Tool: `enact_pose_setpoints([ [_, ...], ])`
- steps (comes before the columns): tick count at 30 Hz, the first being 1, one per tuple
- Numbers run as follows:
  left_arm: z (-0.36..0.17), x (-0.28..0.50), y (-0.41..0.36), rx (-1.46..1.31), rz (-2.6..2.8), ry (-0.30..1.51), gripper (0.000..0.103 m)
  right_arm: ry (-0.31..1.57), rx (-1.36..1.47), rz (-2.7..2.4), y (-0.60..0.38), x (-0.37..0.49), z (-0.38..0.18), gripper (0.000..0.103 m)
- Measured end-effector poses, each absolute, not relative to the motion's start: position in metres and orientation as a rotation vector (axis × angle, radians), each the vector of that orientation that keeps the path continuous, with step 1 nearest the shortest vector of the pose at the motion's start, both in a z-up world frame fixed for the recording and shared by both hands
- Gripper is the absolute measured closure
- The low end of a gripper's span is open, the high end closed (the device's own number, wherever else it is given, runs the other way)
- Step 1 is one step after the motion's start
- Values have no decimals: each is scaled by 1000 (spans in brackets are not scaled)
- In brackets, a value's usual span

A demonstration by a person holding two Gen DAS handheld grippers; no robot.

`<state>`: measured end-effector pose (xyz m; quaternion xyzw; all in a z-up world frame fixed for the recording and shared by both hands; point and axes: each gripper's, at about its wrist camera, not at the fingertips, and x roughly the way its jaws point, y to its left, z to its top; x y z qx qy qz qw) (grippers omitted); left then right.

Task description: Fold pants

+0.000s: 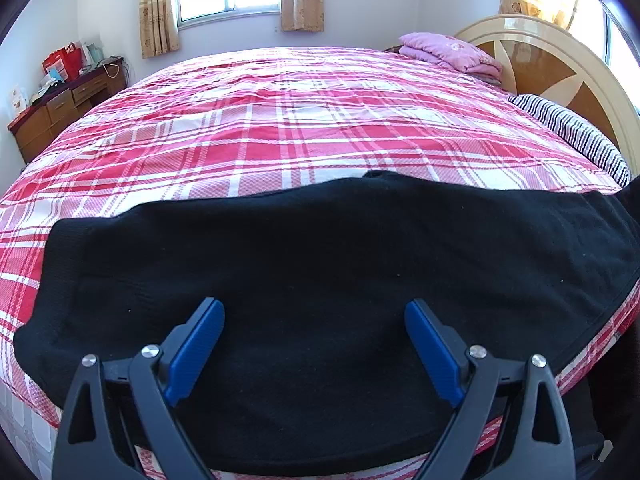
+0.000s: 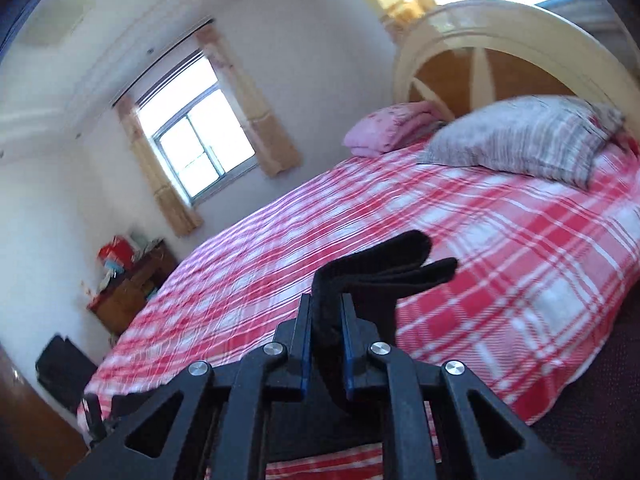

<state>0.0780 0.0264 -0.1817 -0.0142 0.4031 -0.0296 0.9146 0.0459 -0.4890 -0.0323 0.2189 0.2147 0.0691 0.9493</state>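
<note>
- The black knitted pants [image 1: 312, 248] lie spread across the near edge of the red-and-white plaid bed [image 1: 280, 120].
- The left gripper [image 1: 314, 312] hangs over the pants at the near side, its fingers [image 1: 196, 348] wide apart.
- The right gripper [image 2: 326, 340] is clamped on a fold of the pants [image 2: 384, 268], lifted above the bed.
- A folded pink quilt [image 1: 448, 54] and a striped grey pillow [image 2: 520, 140] lie at the far end, before the arched cream-and-wood headboard [image 1: 560, 68].
- A brown wooden dresser [image 1: 60, 108] stands left of the bed.
</note>
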Motion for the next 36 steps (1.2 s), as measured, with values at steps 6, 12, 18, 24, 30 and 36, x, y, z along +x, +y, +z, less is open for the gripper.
enact_pose_setpoints([
  [6, -181, 77, 27, -32, -62, 829, 9, 505, 352, 282, -421, 68, -31, 91],
  [12, -181, 77, 26, -34, -67, 829, 9, 567, 262, 396, -359, 83, -41, 91],
  [18, -183, 77, 23, -34, -74, 829, 9, 644, 186, 473, -301, 94, -63, 91],
  [24, -183, 77, 23, -35, -79, 829, 9, 701, 104, 538, -253, 97, -85, 91],
  [30, -184, 77, 23, -37, -79, 829, 9, 735, 45, 596, -221, 100, -94, 91],
  [36, -184, 77, 22, -37, -83, 829, 9, 816, 12, 642, -197, 105, -122, 91],
])
